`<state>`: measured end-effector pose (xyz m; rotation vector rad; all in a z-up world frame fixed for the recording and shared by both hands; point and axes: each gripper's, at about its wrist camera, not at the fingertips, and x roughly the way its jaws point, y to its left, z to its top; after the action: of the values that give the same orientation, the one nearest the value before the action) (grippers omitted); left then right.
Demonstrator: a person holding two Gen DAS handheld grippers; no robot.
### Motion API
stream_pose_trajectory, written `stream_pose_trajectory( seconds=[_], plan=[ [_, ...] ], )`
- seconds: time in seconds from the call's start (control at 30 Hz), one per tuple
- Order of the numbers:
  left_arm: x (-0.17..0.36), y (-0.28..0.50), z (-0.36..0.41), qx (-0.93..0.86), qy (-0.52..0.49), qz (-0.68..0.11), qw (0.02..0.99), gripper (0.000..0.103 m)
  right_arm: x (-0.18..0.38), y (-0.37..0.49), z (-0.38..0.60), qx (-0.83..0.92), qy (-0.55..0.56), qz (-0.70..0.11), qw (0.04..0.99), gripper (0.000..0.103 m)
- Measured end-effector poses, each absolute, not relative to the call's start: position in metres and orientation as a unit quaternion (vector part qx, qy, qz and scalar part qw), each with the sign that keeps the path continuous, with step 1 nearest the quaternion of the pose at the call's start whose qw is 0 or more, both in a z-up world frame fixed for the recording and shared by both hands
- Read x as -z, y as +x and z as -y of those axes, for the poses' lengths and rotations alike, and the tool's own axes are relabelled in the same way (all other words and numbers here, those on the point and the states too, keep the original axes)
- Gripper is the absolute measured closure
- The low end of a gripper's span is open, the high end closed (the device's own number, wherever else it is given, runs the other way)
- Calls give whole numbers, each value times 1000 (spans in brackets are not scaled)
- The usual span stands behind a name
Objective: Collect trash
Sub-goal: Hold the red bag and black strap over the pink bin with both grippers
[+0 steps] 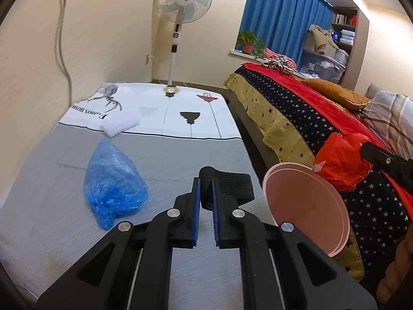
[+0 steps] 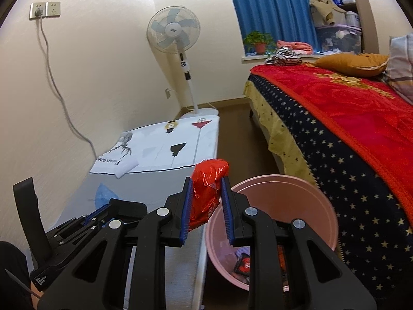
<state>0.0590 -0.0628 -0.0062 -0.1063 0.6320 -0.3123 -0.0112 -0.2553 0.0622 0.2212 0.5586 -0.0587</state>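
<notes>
Left wrist view: the left tool (image 1: pixel 205 193) sits low in the centre of the frame, its blue pads closed almost together on a folded black ribbed strap (image 1: pixel 227 184). The strap looks soft and light, a pinch across the fold suits it. At centre left a crumpled blue plastic bag (image 1: pixel 113 180) lies on the grey bench (image 1: pixel 180 155); it reads as thin, slippery film, best taken by a bunched ridge rather than a flat face. Above it a white folded cloth (image 1: pixel 121 124) rests on the printed cover. The rim of the pink bin (image 1: pixel 304 206) shows at lower right.

Right wrist view: the right tool (image 2: pixel 206 193) at lower centre is partly closed on a red crinkled plastic wrapper (image 2: pixel 209 188), light and springy by its look, likely to slide if the squeeze slackens. It hangs just left of the pink bin's mouth, where some trash already lies. The bench stands against a cream wall in the left half; a standing fan (image 2: pixel 175 33) is at upper centre, blue curtains (image 2: pixel 273 13) at the top and a bed (image 2: pixel 348 129) with a red blanket along the right.
</notes>
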Motion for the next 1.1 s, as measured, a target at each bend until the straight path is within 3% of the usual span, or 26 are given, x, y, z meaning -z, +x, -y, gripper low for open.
stream_pose_trajectory(
  seconds=[1.1],
  plan=[
    [4,61,164,247,-9,-290,925,94,-71,-32,326,171,131,-251,944,80]
  ],
)
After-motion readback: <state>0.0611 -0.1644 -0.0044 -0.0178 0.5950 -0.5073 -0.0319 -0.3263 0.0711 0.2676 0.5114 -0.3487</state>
